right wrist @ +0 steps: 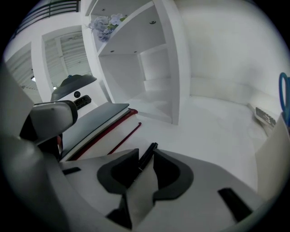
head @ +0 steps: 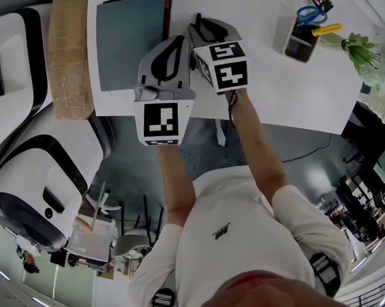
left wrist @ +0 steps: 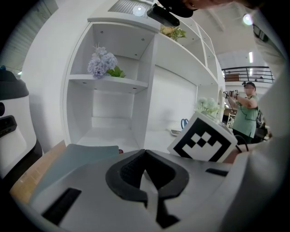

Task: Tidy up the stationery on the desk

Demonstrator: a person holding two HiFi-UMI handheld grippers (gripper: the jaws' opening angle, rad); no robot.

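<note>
White desk [head: 272, 92] fills the upper part of the head view, with a grey book [head: 129, 41] at upper left and the pen pot [head: 299, 42] at upper right. Your right gripper [right wrist: 146, 157] is clamped on a slim black pen [right wrist: 151, 148], whose length runs straight out along the jaws. The pot, likely its home, lies well apart toward the frame's right, and this hand is the nearer. Your left gripper [left wrist: 145, 158] is closed on nothing.

A white short-sleeved T-shirt [head: 254, 249] with a small black chest logo [head: 223, 232] is worn. The left tongs [left wrist: 144, 153] and right tongs [right wrist: 146, 156] are shelled in grey, padded in black, and topped by white cubes [head: 160, 122] with black square markers.
</note>
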